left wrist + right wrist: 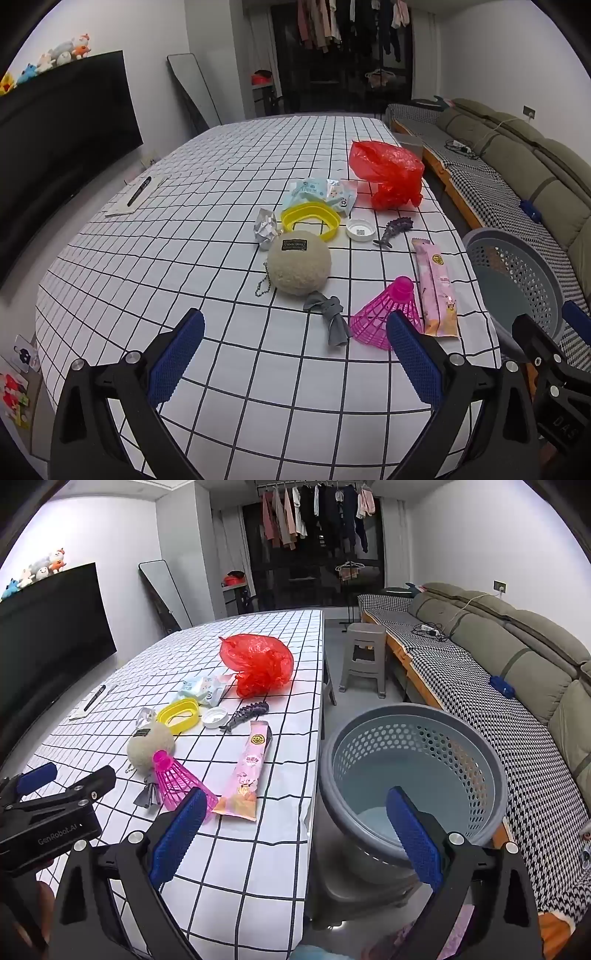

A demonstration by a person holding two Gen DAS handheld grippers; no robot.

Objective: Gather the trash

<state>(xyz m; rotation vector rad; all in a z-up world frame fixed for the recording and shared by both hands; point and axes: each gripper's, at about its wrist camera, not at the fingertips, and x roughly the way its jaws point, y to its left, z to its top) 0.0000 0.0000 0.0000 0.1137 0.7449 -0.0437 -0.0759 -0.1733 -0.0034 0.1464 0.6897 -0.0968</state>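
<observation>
A red plastic bag (388,173), a blue-white wrapper (325,190), a crumpled foil ball (266,229), a white lid (361,229) and a pink snack wrapper (437,291) lie on the checked tablecloth (184,258). A grey perforated basket (410,771) stands beside the table's right edge. My left gripper (295,354) is open and empty over the near part of the table. My right gripper (295,834) is open and empty, its fingers astride the table edge and the basket. The pink wrapper also shows in the right wrist view (247,775).
A beige plush ball (299,262), a yellow ring-shaped box (310,221), a pink shuttlecock (384,314), a grey bow (328,314) and a purple toy (395,230) share the table. A pen on paper (138,192) lies far left. A grey stool (364,657) and a sofa (517,657) stand right.
</observation>
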